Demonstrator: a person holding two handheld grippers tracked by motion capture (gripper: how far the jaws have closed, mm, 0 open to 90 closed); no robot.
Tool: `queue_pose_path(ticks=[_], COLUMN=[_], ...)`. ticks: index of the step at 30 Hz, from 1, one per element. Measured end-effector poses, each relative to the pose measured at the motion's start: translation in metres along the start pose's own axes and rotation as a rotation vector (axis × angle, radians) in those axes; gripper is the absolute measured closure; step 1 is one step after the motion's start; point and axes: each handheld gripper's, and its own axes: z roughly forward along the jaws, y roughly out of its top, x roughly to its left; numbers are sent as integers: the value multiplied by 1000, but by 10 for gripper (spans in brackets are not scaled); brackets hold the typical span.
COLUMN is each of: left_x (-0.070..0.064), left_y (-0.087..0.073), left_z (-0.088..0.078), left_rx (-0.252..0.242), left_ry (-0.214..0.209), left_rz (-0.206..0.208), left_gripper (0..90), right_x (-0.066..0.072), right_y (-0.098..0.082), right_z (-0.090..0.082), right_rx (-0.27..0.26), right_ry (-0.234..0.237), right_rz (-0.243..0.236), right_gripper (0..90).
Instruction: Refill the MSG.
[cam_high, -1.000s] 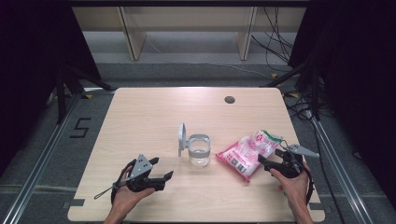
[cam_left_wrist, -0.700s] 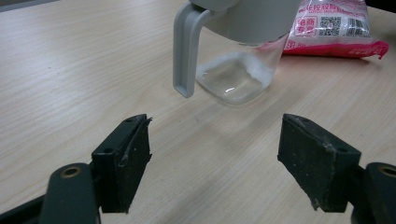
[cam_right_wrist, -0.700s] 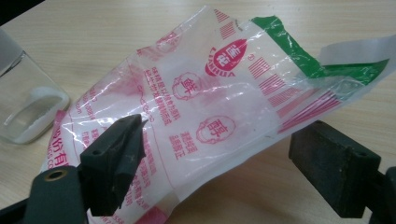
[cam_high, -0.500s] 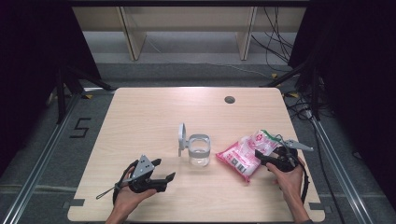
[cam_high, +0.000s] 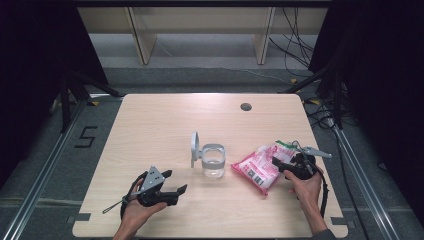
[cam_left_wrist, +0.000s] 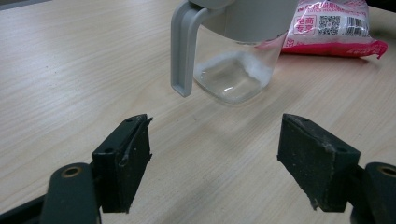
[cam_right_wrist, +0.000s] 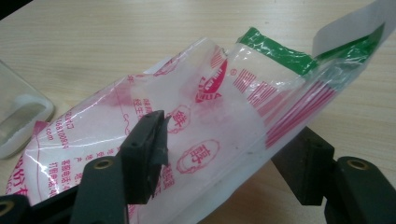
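A pink and white plastic bag (cam_high: 257, 167) lies on the wooden table (cam_high: 165, 125), right of a clear jar (cam_high: 212, 162) whose grey lid (cam_high: 194, 149) stands flipped up. My right gripper (cam_high: 278, 166) is at the bag's right end. In the right gripper view the bag (cam_right_wrist: 210, 107) lies between the jaws of the right gripper (cam_right_wrist: 229, 126), which have just been closing; one pad rests on top and the other is half hidden behind the bag, still wide apart. My left gripper (cam_high: 176, 181) stands open and empty, with the left gripper (cam_left_wrist: 215, 126) pointing at the jar (cam_left_wrist: 236, 74).
A dark round grommet (cam_high: 245, 106) sits at the table's far right. Beyond the far edge stand wooden shelf legs (cam_high: 141, 40). Cables (cam_high: 300, 55) trail on the floor at the right. A "5" mark (cam_high: 86, 136) is on the floor at the left.
The right hand has slid left onto the bag's end, and its jaws have narrowed around it. The left hand and the jar have not moved.
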Motion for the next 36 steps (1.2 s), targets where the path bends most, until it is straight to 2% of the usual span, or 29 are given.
queue_pose_path(ticks=[2, 3, 4, 7, 8, 9, 10, 11, 12, 13, 14, 15, 18, 19, 21, 22, 23, 24, 25, 27, 28, 29, 30, 31, 32, 33, 34, 35, 36], left_x=[0, 0, 0, 0, 0, 0, 1, 0, 0, 0, -1, 0, -1, 0, 0, 0, -1, -1, 0, 0, 1, -1, 0, 0, 0, 0, 1, 0, 0], left_y=[0, 0, 0, 0, 0, -1, -1, -1, -1, -1, -1, -1, -1, -1, -1, -2, -2, -1, -1, -2, -2, -1, -1, -1, -2, -2, -2, -2, -1], left_z=[1, 1, 1, 1, 1, 2, 1, 1, 1, 1, 2, 1, 2, 1, 1, 1, 2, 2, 1, 1, 1, 2, 1, 1, 1, 1, 1, 1, 2], left_rx=[-3, -1, 6, 0, 1, -3, 7, 6, 5, 2, -7, 6, -6, 6, 5, 4, 0, 2, 10, 6, 14, -8, 2, 4, -1, 6, 5, 4, -5], left_ry=[-2, -3, -1, -1, -1, -5, -2, -2, -3, -2, -4, -2, -3, 4, -1, -1, -2, -4, 5, 0, 7, -3, 1, 4, -2, 2, 1, 0, -3], left_rz=[-1, -1, 4, -3, -1, -8, 4, 0, 2, -1, -10, 3, -8, 6, 6, 4, -2, 1, 15, 7, 19, -4, 5, 9, 0, 3, 3, 2, -5], left_gripper=[247, 248, 247, 247, 248, 248, 247, 247, 247, 248, 248, 248, 248, 248, 248, 248, 248, 248, 248, 248, 248, 248, 248, 248, 248, 248, 248, 248, 248], right_x=[0, 0, 5, 5, 1, 1, 2, 6, 7, 4, 4, 4, 3, 5, 4, 5, 6, 9, 10, 9, 13, 11, 14, 13, 17, 18, 24, 23, 28], right_y=[0, 0, 0, 1, 1, 1, 2, 1, 2, 2, 2, 2, 2, 3, 4, 4, 4, 4, 4, 5, 5, 6, 6, 8, 8, 10, 11, 13, 13], right_z=[1, 3, 3, 3, 4, 5, 6, 5, 5, 5, 6, 7, 6, 4, 3, 2, 1, 0, 0, 0, -1, -1, -3, -3, -4, -4, -7, -8, -10], right_rx=[-1, -6, 6, 24, 5, -3, -5, 3, 3, 2, 5, 3, -7, -8, -24, -18, -26, -26, -25, -43, -33, -62, -41, -57, -55, -66, -71, -78, -88], right_ry=[-15, -4, -19, -27, -13, -9, -18, -14, -13, -18, -3, -22, -6, 10, 7, 33, 14, 12, 8, 17, 19, 32, 27, 23, 35, 32, 58, 56, 50], right_rz=[-5, 6, 52, 49, 5, 2, 0, 38, 29, -29, -36, -46, -63, -28, -48, -37, -46, -44, -61, -103, -64, -99, -88, -145, -121, -156, -121, -156, -135], right_gripper=[399, 402, 410, 435, 441, 460, 483, 505, 550, 579, 621, 659, 735, 759, 803, 855, 890, 899, 900, 900, 900, 900, 900, 900, 900, 900, 900, 900, 900])
